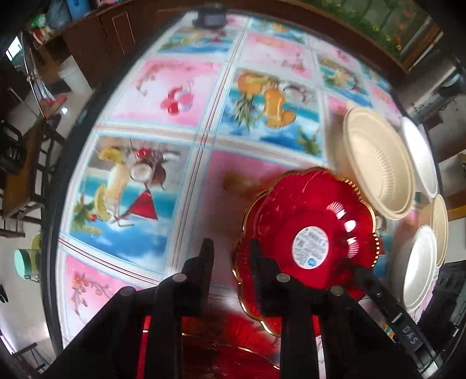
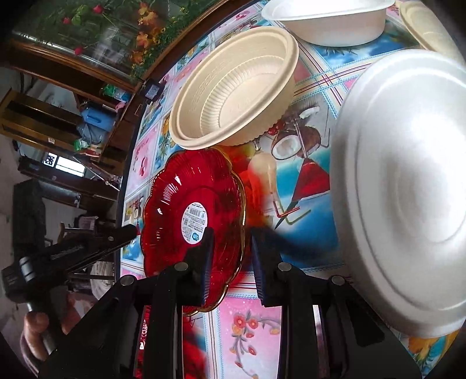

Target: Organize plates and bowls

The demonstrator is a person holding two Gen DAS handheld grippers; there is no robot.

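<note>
Left wrist: left gripper point(image 1: 230, 256) has its fingers spread, nothing between them. The right-hand finger point(image 1: 262, 277) overlaps the near rim of the red plate point(image 1: 291, 215); can't tell if it touches. The plate is scalloped, gold-edged, with a round white sticker point(image 1: 310, 247) at its centre, and sits on the fruit-print tablecloth point(image 1: 174, 145). Taking the red plate as landmark: the beige ribbed bowl point(image 1: 378, 166) is just beyond it to the upper right, rims overlapping in view. Further right of the plate, at the table edge, are a white bowl point(image 1: 421, 157), another beige bowl point(image 1: 439, 230) and a second white bowl point(image 1: 419, 268). More red glassware point(image 1: 221, 349) shows at the bottom of frame under the gripper, blurred. The whole view has motion blur.

Right wrist: right gripper point(image 2: 230, 256) is also spread, gripping nothing. Its left-hand finger point(image 2: 201, 262) is in front of the red plate's point(image 2: 174, 204) lower right part; contact unclear. The beige ribbed bowl point(image 2: 233, 87) is just above the plate, rim nearly touching. An upturned white bowl point(image 2: 407, 189) is to the right of the plate, large in frame, and the tablecloth point(image 2: 305, 180) shows between them. Another white bowl point(image 2: 329, 23) is far above, past the beige one. The left gripper point(image 2: 96, 245) comes in from the left of the plate, tip near its rim.
</note>
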